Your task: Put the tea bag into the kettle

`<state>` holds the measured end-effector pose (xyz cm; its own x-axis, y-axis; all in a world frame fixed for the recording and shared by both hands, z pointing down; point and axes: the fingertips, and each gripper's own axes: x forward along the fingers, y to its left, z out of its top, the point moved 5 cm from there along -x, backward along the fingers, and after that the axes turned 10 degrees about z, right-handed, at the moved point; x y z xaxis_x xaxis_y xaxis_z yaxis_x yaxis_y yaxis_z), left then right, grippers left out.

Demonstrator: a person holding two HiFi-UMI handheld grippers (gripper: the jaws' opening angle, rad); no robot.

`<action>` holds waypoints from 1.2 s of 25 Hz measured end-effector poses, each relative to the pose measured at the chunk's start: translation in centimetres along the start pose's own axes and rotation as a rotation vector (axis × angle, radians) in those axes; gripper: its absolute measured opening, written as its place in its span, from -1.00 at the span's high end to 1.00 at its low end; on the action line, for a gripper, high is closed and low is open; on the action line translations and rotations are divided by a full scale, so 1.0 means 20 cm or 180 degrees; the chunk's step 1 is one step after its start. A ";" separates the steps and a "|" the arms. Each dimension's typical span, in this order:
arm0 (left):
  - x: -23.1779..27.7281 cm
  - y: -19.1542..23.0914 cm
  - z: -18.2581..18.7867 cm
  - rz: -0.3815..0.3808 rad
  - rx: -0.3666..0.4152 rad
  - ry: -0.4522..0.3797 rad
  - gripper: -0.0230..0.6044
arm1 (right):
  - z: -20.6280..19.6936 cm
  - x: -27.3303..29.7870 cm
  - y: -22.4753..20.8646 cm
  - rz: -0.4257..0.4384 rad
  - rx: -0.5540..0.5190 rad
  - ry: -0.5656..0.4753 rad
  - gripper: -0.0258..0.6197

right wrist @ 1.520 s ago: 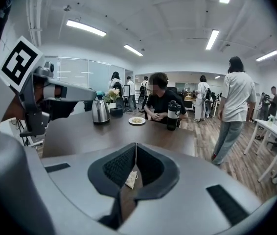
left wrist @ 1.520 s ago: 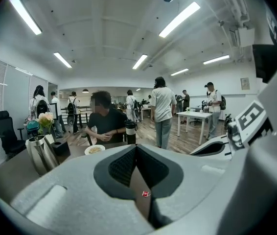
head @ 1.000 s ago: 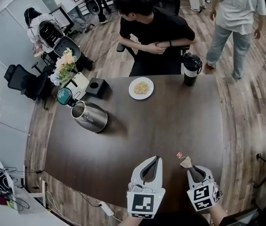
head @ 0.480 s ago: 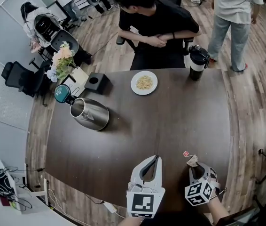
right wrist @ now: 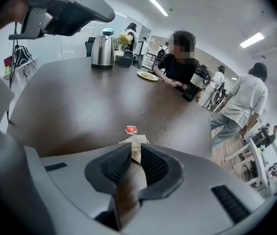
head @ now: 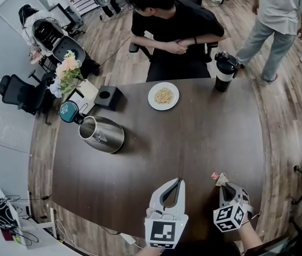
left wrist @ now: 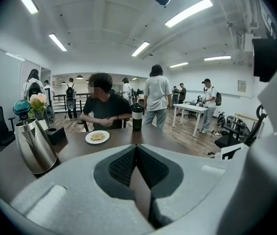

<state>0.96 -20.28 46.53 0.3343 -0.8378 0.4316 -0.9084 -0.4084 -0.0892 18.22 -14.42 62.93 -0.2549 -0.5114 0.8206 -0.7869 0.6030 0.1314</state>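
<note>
The tea bag (right wrist: 135, 148) stands at the desk's (head: 193, 132) near edge, its red tag (right wrist: 131, 129) lying just beyond, pinched at the tips of the right gripper (right wrist: 134, 152), whose jaws have just been closing. The left gripper (left wrist: 136, 147) hovers beside it, jaws together and empty. The kettle (head: 102, 134) sits well apart across the desk. So shallow a hold could likely let the bag slip in transit, or the trailing tag snag.
</note>
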 end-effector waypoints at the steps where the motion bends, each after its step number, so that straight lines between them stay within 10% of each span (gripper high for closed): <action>1: 0.01 0.01 0.00 -0.0016 -0.0001 0.0003 0.91 | 0.01 0.00 -0.01 0.0000 0.0030 -0.0019 0.71; 16: 0.09 0.11 -0.03 -0.0160 -0.0029 0.0032 0.91 | 0.06 0.08 -0.08 -0.0160 0.0335 0.0124 0.87; 30: 0.10 0.11 -0.02 -0.0220 -0.0050 -0.0035 0.91 | 0.31 -0.17 -0.13 -0.0153 0.0724 -0.0593 0.90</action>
<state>-0.58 -22.71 47.60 0.3992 -0.8118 0.4263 -0.8868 -0.4599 -0.0453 17.65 -17.94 56.32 -0.2967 -0.6523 0.6975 -0.9009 0.4335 0.0223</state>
